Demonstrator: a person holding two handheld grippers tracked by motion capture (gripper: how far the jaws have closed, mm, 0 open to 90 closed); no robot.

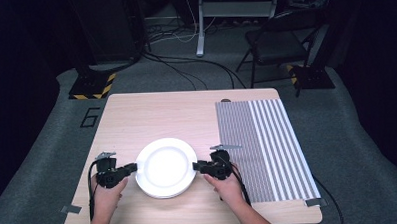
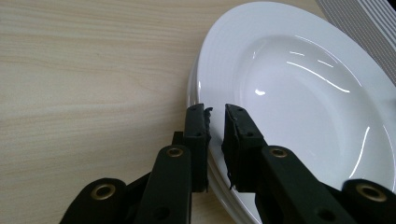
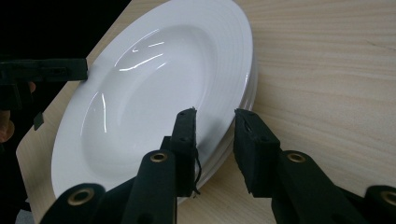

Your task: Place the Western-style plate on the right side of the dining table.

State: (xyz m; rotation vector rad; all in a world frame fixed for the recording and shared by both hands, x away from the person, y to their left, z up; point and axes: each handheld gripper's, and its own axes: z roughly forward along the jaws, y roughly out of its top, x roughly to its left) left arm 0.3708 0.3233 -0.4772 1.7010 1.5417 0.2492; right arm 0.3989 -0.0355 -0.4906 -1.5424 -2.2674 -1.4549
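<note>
A stack of round white plates (image 1: 166, 167) is set on the pale wooden table (image 1: 136, 119). Its rim is straddled by the left gripper (image 2: 215, 116) and right gripper (image 3: 214, 122), jaws spread.

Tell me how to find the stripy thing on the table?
Look at the pale wooden table and go to its right side. A flat mat lies there, just right of the white plates between the two grippers. It is the one thing covered in grey and white stripes; the rest is plain wood or plain white.
</note>
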